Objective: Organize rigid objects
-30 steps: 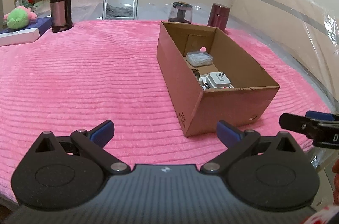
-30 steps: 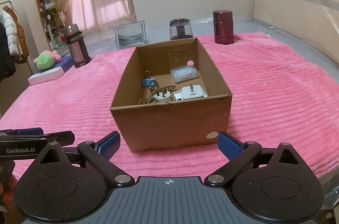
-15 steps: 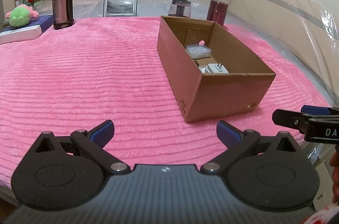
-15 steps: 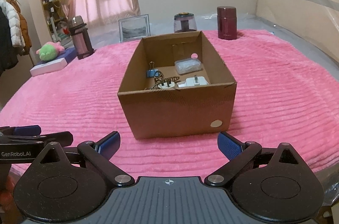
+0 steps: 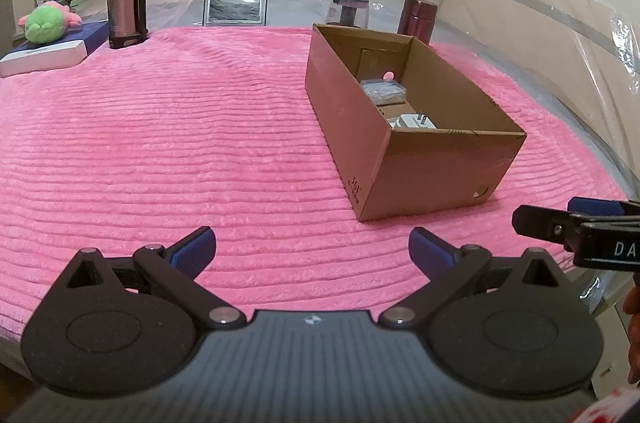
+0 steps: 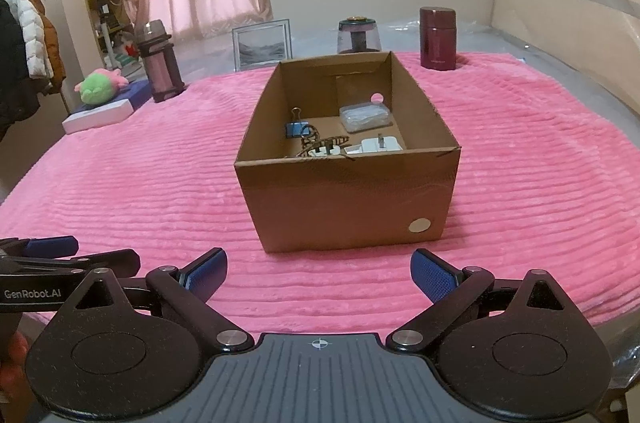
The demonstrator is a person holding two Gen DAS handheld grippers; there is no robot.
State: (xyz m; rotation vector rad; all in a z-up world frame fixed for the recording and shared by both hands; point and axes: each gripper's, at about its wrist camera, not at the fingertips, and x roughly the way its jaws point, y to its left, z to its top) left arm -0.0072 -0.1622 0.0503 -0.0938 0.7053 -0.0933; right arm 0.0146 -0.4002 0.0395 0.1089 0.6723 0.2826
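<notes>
An open cardboard box (image 6: pixel 348 199) stands on the pink blanket; it also shows in the left wrist view (image 5: pixel 436 175). Inside lie a blue binder clip (image 6: pixel 295 129), a clear plastic case (image 6: pixel 364 116), a white plug adapter (image 6: pixel 380 146), a second white plug (image 6: pixel 324 153) and a brown hair claw (image 6: pixel 320 142). My left gripper (image 5: pixel 312 250) is open and empty, low over the blanket, left of the box's near end. My right gripper (image 6: pixel 319 270) is open and empty, just in front of the box's near wall.
A steel thermos (image 5: pixel 125 1), a picture frame (image 5: pixel 236 3), a glass jar (image 5: pixel 348 9) and a maroon flask (image 5: pixel 418 19) stand along the blanket's far edge. A green plush (image 5: pixel 48 25) lies on a book at far left. A plastic-wrapped headboard (image 5: pixel 560 35) runs along the right.
Both grippers have drawn back and lowered from the box, so less of its inside shows. Both stayed open and empty.
</notes>
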